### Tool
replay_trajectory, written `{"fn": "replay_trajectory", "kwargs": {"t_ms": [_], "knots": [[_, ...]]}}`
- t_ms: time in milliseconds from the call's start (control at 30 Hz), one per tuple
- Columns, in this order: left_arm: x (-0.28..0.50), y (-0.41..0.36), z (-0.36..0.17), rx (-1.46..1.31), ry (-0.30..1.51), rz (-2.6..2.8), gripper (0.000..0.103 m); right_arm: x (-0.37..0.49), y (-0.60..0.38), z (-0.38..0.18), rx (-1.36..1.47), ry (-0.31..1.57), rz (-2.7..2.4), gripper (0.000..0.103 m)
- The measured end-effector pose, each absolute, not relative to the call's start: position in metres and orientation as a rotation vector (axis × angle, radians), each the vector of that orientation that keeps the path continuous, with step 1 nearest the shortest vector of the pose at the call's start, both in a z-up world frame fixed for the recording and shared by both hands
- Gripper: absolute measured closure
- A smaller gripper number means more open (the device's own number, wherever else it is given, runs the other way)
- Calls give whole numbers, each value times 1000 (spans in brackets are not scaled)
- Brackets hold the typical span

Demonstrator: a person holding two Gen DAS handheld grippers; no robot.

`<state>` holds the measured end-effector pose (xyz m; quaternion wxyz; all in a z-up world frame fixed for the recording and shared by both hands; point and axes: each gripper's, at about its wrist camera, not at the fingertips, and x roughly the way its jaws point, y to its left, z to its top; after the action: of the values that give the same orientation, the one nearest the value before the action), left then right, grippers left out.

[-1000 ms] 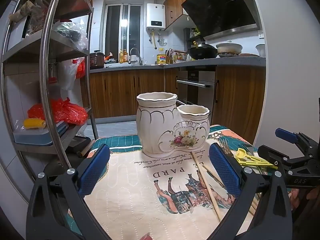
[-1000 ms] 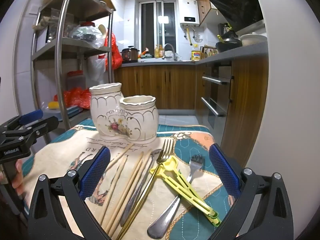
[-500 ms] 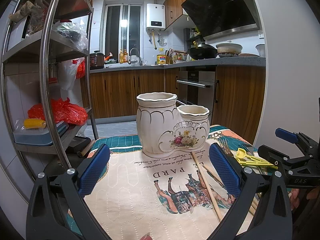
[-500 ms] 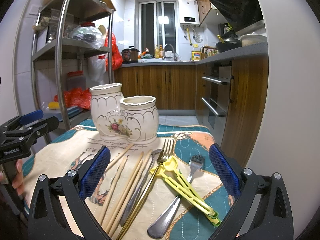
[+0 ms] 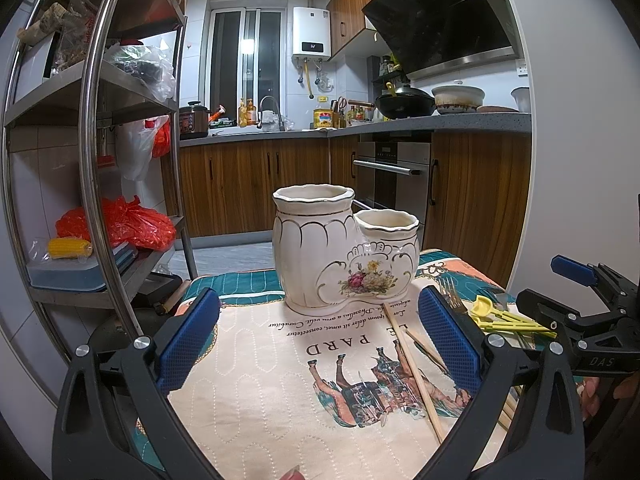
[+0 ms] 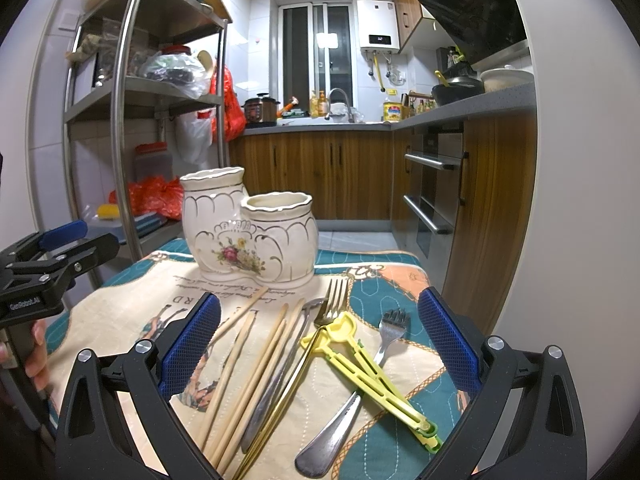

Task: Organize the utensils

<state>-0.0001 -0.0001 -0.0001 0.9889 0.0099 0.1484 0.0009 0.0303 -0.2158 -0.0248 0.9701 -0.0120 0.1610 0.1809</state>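
A cream ceramic double utensil holder (image 5: 344, 250) (image 6: 248, 232) with a flower print stands at the far side of a printed cloth. Both its cups look empty. In front of it lie several wooden chopsticks (image 6: 256, 364), a gold fork (image 6: 332, 300), a silver fork (image 6: 390, 330), a yellow plastic utensil set (image 6: 368, 368) and a silver handle (image 6: 332, 436). My right gripper (image 6: 318, 354) hovers open just above these utensils. My left gripper (image 5: 318, 340) is open over the bare cloth, left of a chopstick (image 5: 412, 368).
A steel shelf rack (image 5: 92, 152) with bags and boxes stands close on the left. Kitchen cabinets, an oven (image 6: 432, 196) and a white wall lie behind and to the right. The table ends just past the holder.
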Motion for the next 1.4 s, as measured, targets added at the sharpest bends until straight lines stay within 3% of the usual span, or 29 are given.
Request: {"fn": "replay_trajectory", "kwargs": {"t_ms": [1400], "knots": [[9,4,-2,18,349,19,5,32,-217,-23,-13,335,365,5]]}}
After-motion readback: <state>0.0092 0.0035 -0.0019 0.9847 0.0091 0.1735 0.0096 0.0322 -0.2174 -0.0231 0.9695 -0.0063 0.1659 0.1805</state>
